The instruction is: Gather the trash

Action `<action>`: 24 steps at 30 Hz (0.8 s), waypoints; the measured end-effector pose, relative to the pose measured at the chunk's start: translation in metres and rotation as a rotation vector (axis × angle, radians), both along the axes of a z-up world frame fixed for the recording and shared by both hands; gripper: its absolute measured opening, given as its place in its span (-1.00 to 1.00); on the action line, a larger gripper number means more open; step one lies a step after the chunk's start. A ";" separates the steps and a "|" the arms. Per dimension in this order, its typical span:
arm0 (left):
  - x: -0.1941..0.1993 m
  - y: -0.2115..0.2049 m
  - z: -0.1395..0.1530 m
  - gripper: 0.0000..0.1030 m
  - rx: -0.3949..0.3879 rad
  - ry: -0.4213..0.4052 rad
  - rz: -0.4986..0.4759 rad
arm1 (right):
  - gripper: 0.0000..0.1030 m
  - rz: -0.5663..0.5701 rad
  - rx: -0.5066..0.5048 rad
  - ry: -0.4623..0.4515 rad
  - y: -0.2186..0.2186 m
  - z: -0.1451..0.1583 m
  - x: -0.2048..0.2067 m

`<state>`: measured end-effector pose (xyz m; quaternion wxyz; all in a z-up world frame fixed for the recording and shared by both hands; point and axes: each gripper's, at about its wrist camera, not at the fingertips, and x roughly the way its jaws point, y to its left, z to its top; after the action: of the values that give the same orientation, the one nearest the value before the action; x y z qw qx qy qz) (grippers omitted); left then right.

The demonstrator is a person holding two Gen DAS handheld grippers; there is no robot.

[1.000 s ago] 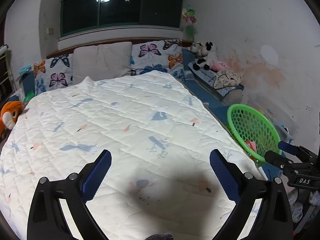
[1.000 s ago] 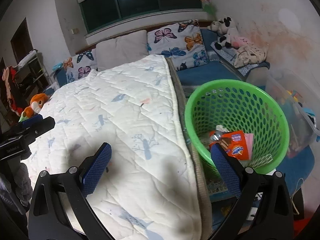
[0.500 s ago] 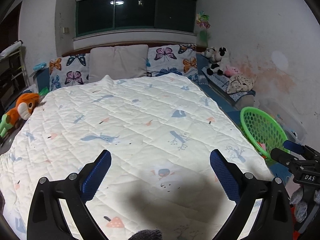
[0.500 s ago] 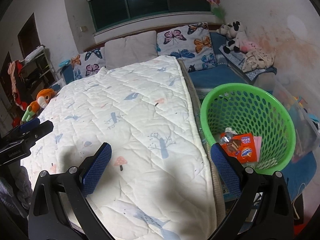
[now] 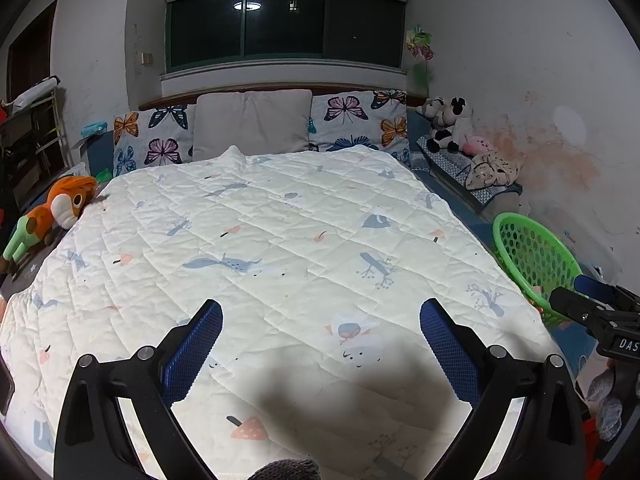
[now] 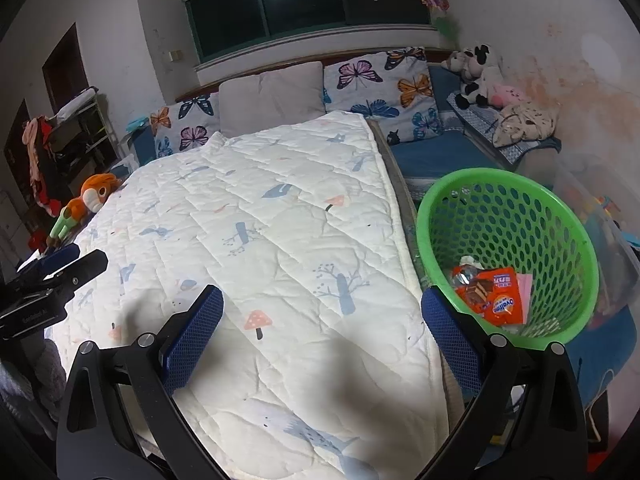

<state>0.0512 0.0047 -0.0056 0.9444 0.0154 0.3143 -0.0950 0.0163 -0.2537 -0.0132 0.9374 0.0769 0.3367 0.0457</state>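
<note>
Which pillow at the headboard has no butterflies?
The middle pillow: plain grey, set between the two butterfly-print pillows.

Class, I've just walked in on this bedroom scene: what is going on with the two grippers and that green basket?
A person holds two grippers over a bed with a white quilt. Both the left gripper and right gripper are open and hold nothing. The green basket sits beside the bed and already holds an orange wrapper and other scraps. No trash shows on the quilt.
</note>
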 end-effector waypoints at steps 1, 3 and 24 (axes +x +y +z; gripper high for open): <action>0.000 0.000 0.000 0.86 0.002 -0.001 0.000 | 0.91 0.001 -0.001 -0.001 0.000 0.000 0.000; -0.001 0.000 0.000 0.86 0.005 -0.003 0.003 | 0.91 0.001 0.000 -0.003 0.001 0.000 0.000; -0.007 0.006 -0.006 0.86 -0.004 -0.015 0.028 | 0.91 0.004 -0.023 -0.035 0.009 0.003 -0.003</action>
<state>0.0438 0.0111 -0.0114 0.9480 0.0096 0.3072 -0.0822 0.0132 -0.2448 -0.0105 0.9439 0.0646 0.3207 0.0450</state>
